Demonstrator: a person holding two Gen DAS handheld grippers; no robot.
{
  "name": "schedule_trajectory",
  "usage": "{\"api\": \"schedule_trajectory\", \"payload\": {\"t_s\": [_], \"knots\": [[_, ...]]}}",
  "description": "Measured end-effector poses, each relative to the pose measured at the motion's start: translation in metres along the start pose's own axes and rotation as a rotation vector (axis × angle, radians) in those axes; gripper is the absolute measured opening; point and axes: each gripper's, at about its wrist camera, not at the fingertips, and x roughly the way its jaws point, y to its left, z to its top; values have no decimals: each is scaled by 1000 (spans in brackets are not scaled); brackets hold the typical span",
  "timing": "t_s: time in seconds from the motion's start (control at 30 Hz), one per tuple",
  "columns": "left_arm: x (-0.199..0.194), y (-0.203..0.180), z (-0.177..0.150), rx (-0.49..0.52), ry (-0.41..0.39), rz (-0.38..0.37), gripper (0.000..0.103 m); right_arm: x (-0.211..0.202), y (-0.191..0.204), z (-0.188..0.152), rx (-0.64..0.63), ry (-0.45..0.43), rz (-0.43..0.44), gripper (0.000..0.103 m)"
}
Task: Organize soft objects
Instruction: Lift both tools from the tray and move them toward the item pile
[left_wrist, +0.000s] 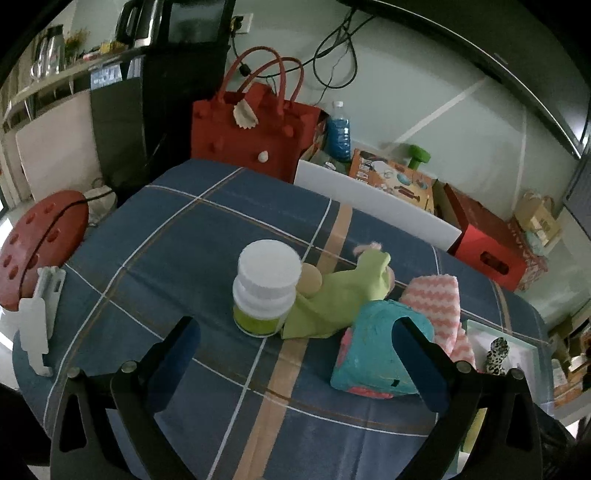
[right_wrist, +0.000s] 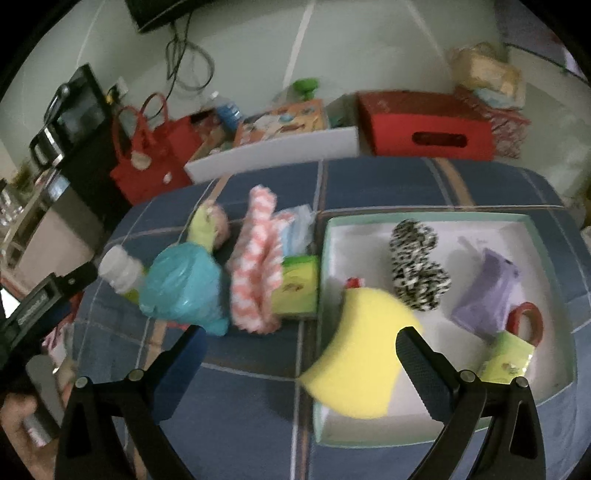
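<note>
Blue plaid tablecloth (left_wrist: 155, 236) over the table, cluttered wall behind with a red tote (left_wrist: 251, 129) at upper centre of the left view. I read both tools as wide apart and holding nothing: left gripper (left_wrist: 295, 354) hovers low over the pile, right gripper (right_wrist: 301, 354) sits over the tray's near-left corner. The white tray (right_wrist: 554, 295) on the right half of the right view already has a leopard-print piece (right_wrist: 417, 269), a lilac pouch (right_wrist: 487, 291), a red tape ring (right_wrist: 526, 321) and a small green packet (right_wrist: 506, 360). A yellow sponge (right_wrist: 358, 350) lies blurred across the tray's left wall, half in, half out; I can't tell if it's settled. Risk one: it tips back onto the cloth. Still outside, lower right of the left view: teal plush (left_wrist: 373, 347), pink chevron cloth (left_wrist: 439, 302), green cloth (left_wrist: 332, 295). Risk two: the white-capped bottle (left_wrist: 266, 288) touches the green cloth, so dragging that cloth probably topples it. Risk three: the teal plush lies against the chevron cloth, so a wide grab may snag both.
</note>
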Motion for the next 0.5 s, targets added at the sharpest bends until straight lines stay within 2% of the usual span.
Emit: {"api": "schedule_trajectory", "payload": {"t_s": [0.17,0.3,0.5], "knots": [[1,18,6,-15,-2,11,103,-3,3,10,9,43,61,103],[1,28,10,-18,11,-43,103,-9,4,21,-2,44,42,103],[-1,25,21,112,30,-48,103,-18,2,46,-9,22,34,103]]}}
